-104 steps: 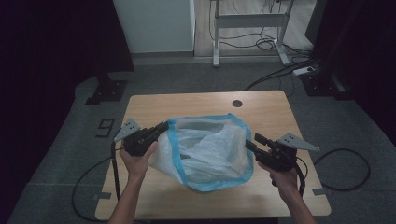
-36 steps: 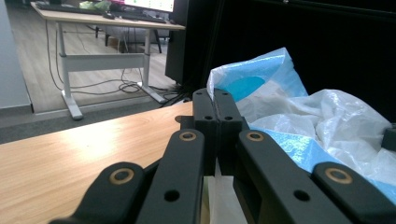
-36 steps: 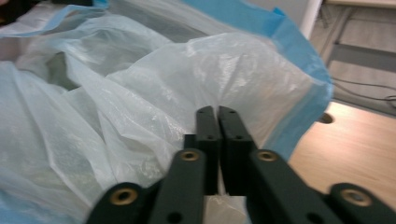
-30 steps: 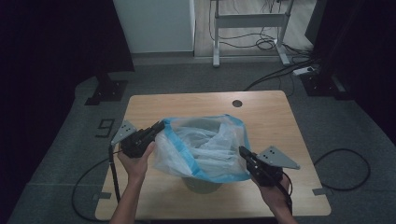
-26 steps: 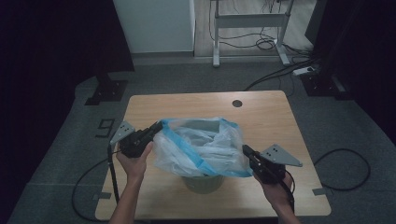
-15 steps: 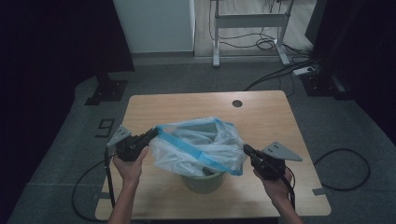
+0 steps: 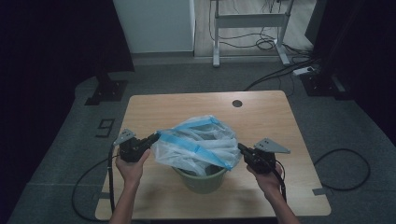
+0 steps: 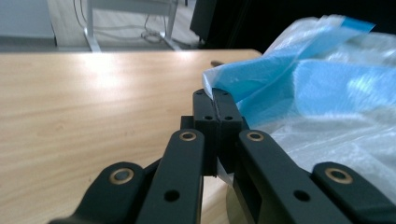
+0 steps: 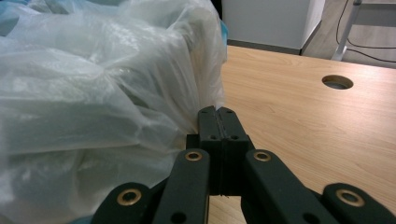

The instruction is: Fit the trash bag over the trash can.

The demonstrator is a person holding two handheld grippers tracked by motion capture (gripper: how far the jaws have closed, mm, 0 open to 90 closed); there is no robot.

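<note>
Two hand-held grippers are what we list first, one at each side of a plastic bin liner (image 7: 198,144). We find the left gripper (image 7: 154,138) at the liner's left edge; in the left gripper view its jaws are clenched together on the blue-banded hem (image 8: 261,88), with the film pinched between the pads. We find the right gripper (image 7: 241,148) at the liner's right edge; in the right gripper view its jaws are likewise pressed tight, nipping a fold of clear film (image 9: 205,93) at their tips.

Item, the liner: translucent white plastic with a blue band along the rim, crumpled and billowed, stretched between our two grippers. We place it directly over a green waste bin (image 7: 201,179), draped on the bin's mouth and covering most of it; only the lower wall of the bin shows beneath. Whether the hem has gone round the bin's rim we cannot tell.

Item, the bin: round, upright, standing on the near half of a light wooden table (image 7: 154,107), between our forearms.

Item, the table: a round cable hole (image 7: 237,103) near the far right corner.

Item, surroundings: grey floor with a loose black cable (image 7: 345,163) to the right, and the legs of a white frame (image 7: 247,21) beyond the table.
</note>
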